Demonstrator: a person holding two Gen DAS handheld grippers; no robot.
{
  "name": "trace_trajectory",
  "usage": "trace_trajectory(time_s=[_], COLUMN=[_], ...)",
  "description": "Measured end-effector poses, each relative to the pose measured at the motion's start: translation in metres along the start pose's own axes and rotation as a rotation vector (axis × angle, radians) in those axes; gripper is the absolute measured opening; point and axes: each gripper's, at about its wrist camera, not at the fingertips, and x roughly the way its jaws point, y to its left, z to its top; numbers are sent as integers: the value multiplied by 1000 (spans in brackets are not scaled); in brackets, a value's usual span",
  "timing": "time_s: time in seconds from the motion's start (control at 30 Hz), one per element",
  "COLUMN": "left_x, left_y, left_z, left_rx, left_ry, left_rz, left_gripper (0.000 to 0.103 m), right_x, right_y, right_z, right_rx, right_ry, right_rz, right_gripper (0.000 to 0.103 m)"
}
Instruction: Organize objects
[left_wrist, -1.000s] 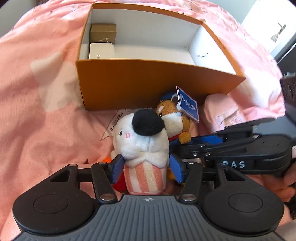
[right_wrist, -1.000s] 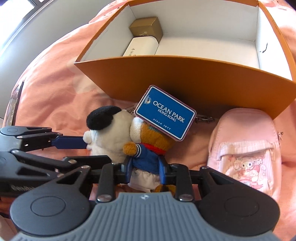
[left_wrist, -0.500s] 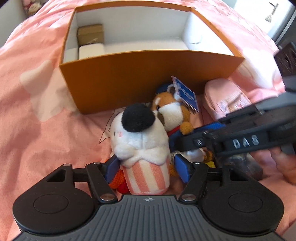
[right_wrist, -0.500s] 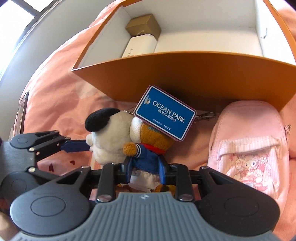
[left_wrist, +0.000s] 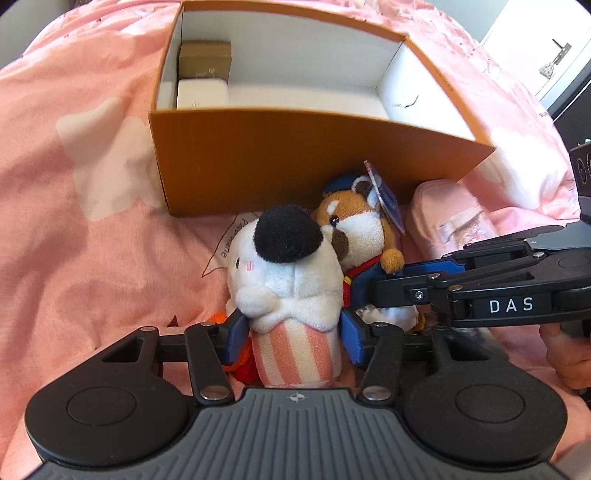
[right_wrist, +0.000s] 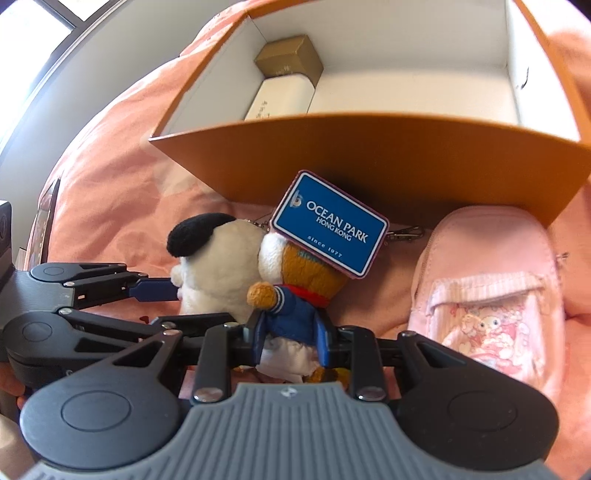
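On a pink bedspread (left_wrist: 74, 229) sits an open orange box (left_wrist: 295, 162), white inside, holding a gold carton (left_wrist: 205, 59) and a white carton (left_wrist: 201, 94) in its far left corner. Two plush toys lean together just in front of the box. The left hand-held gripper (left_wrist: 291, 334) straddles the striped base of a white plush with a black cap (left_wrist: 284, 280); its jaws are closing, blue pads at the fabric on both sides. The right hand-held gripper (right_wrist: 290, 341) is clamped on the blue-jacketed waist of a brown bear plush (right_wrist: 295, 295). Only the right wrist view shows the bear's blue tag (right_wrist: 330, 225) face-on (reading "Ocean Park Hong Kong") and the cartoon print on a pink pouch (right_wrist: 487, 295) beside it. Only the left view shows both plush faces.
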Motion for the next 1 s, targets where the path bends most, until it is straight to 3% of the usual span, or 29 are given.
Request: trace_trajectory(time_s=[0.23,0.5,0.83,1.0], left_x=[-33,-59,-97,-94], left_y=[-4,-10,-19,-22], left_z=[7,16,41,60], left_rx=[16,13,44,62], left_ry=[-73,-152,-297,-326], left_rz=[-52,-92,-104,-101], left_gripper=[58,58,57,55], right_x=[-36,-77,-123,-128], right_y=[12,16,39,50], right_z=[-4,-6,16,35], right_rx=[-27,-7,-74,-121], right_ry=[-78,-168,-312,-336], right_rz=[-38,-15,-23,20], right_gripper=[25,23,20,5])
